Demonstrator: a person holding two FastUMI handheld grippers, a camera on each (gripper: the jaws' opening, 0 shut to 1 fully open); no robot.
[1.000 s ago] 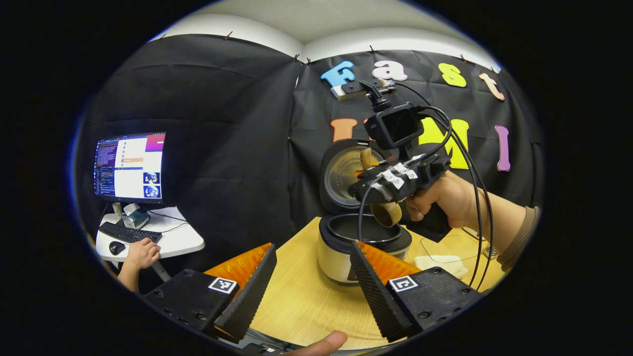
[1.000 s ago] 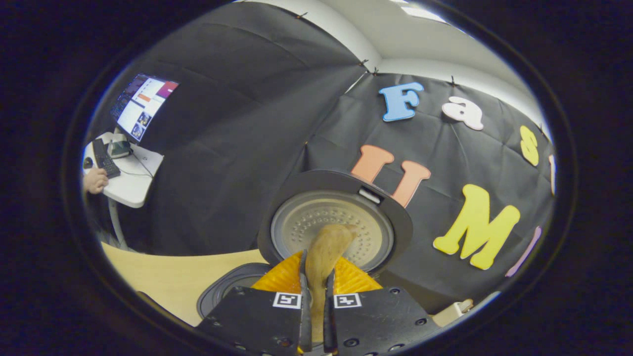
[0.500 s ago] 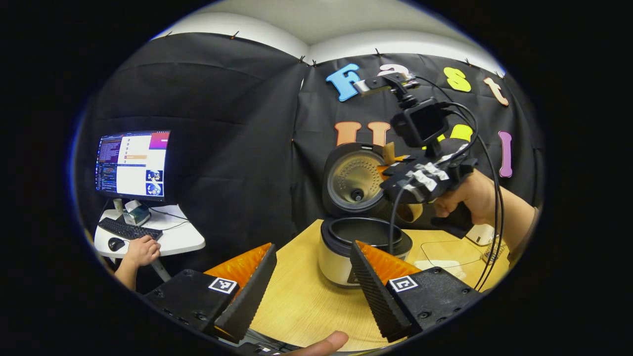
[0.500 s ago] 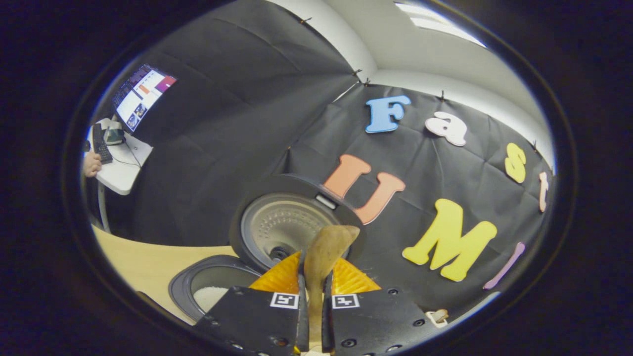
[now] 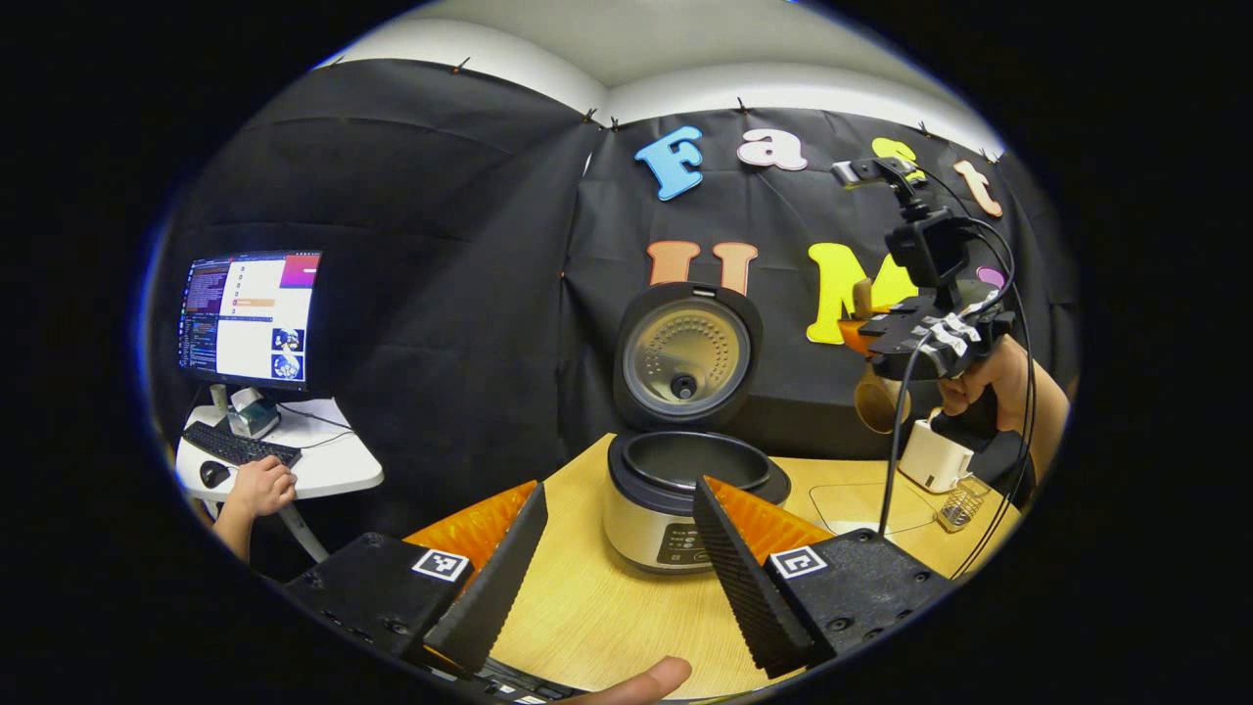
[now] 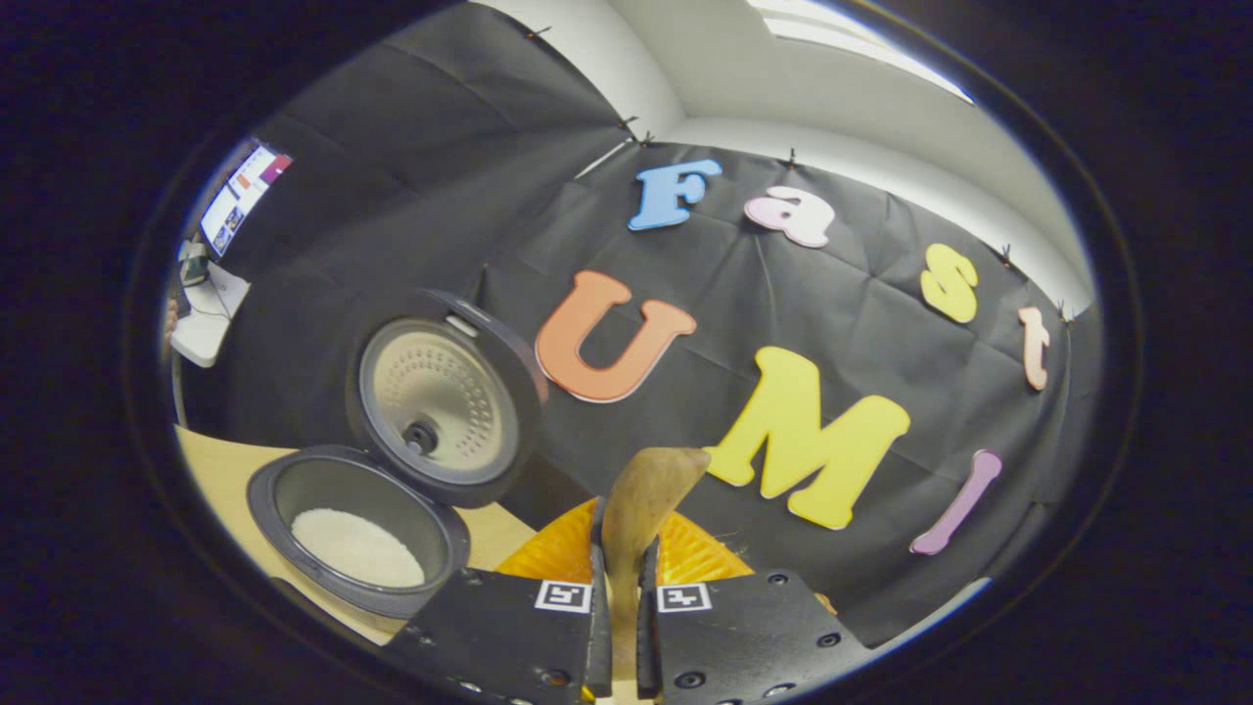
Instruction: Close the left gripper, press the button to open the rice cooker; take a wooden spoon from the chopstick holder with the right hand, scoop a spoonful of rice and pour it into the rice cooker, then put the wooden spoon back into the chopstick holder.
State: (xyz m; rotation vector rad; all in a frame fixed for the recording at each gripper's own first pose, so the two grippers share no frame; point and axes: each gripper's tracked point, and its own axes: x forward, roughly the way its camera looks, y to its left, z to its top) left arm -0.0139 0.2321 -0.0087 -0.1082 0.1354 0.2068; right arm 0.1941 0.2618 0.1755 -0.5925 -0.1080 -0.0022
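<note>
While your right gripper (image 6: 619, 627) holds its two fingers pressed on the handle of the light brown wooden spoon (image 6: 641, 490), the right gripper view places that handle end upright between them, in front of the black cloth wall. That view also looks down into the round silver rice cooker with the black rim (image 6: 357, 529), where a patch of white rice (image 6: 357, 548) lies in the inner pot and the lid (image 6: 440, 397) stands raised behind it. Your left gripper (image 5: 617, 534) is released, its fingers spread wide apart above the pale wooden table (image 5: 597, 607). From the left gripper view you see the cooker's front panel, but the pot's contents are hidden. It shows your right gripper held high to the right of the cooker, the spoon bowl (image 5: 874, 403) hanging below it, above a small white box (image 5: 935, 460) and a wire-mesh chopstick holder (image 5: 964, 501). At far left, a person's hand (image 5: 259, 485) rests near a keyboard under a lit monitor (image 5: 250, 318).
</note>
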